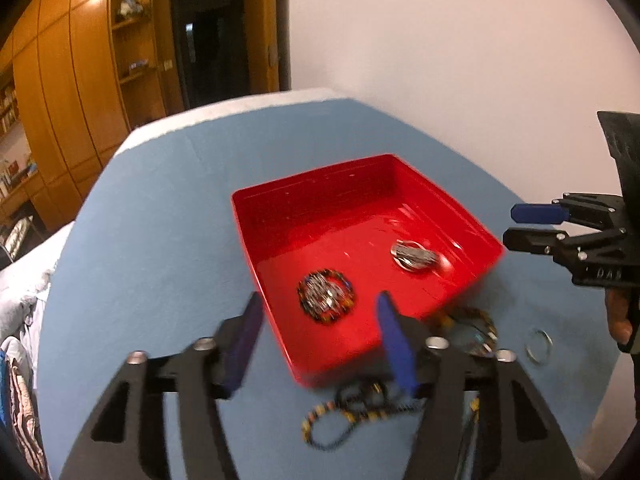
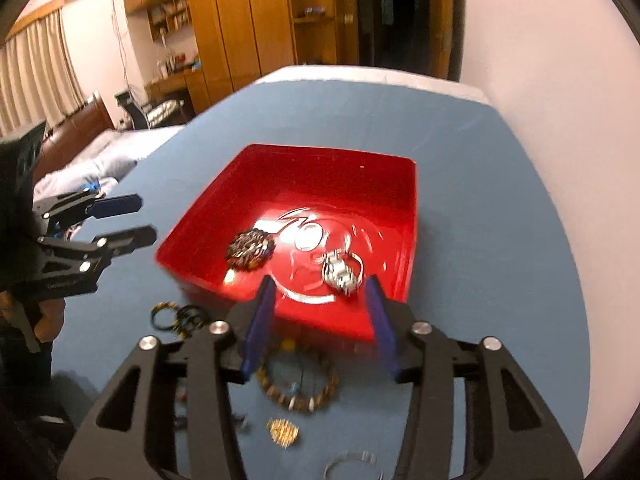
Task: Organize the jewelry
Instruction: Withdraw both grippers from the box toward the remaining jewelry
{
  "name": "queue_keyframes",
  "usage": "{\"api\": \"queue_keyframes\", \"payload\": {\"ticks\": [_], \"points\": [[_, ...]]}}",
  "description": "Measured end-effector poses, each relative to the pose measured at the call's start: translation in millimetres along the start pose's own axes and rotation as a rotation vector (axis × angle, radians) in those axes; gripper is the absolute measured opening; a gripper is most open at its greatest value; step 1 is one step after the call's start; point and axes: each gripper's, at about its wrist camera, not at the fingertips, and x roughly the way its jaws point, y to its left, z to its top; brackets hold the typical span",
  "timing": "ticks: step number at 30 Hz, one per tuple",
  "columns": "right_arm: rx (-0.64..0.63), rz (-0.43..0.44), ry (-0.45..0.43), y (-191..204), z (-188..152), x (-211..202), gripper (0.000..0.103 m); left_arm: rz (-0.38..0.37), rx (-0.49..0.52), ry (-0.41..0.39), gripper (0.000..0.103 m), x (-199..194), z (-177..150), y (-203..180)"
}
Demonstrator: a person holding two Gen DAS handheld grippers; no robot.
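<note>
So the red tray (image 1: 280, 232) sits mid-table on the blue cloth (image 1: 160, 208), and two pieces are already lying on its floor: a dark beaded bracelet (image 1: 326, 298) toward the near-left corner and a silver chain piece (image 1: 414, 257) further right. Neither is touching the other.

Both grippers look empty. The left gripper (image 1: 320, 344) has its jaws spread fairly wide over the tray's near edge with nothing between the pads, and the right gripper (image 2: 320, 320) is parted too, moderately, above the near wall of the tray – nothing pinched there either.

My read: this is the gap between drop-offs, with plenty left to collect. Still out on the cloth just near of the tray are a brown beaded bracelet (image 2: 298, 380), a pair of dark rings (image 2: 180, 317) off to the left, a small gold piece (image 2: 283, 432), and a thin silver ring (image 1: 539, 346).

Next move probably means dropping a gripper down onto one of those – the bead bracelet looks easiest. The thin ring lies flat, so that one could slip.
</note>
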Motion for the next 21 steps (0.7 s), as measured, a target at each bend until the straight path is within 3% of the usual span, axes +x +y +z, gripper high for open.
{"api": "queue_keyframes", "payload": {"ticks": [10,14,21], "points": [[0.091,-0.06,-0.018,4,-92,-36,0.06,-0.119,0.063,0.002,0.068,-53,-80,-59],[0.144,-0.064,-0.004,-1,-121,-35,0.06,-0.162,0.121,0.013,0.068,-48,-99,-87],[0.184,-0.059,0.027,-7,-149,-28,0.06,-0.229,0.194,0.05,0.068,-10,-94,-119]]}}
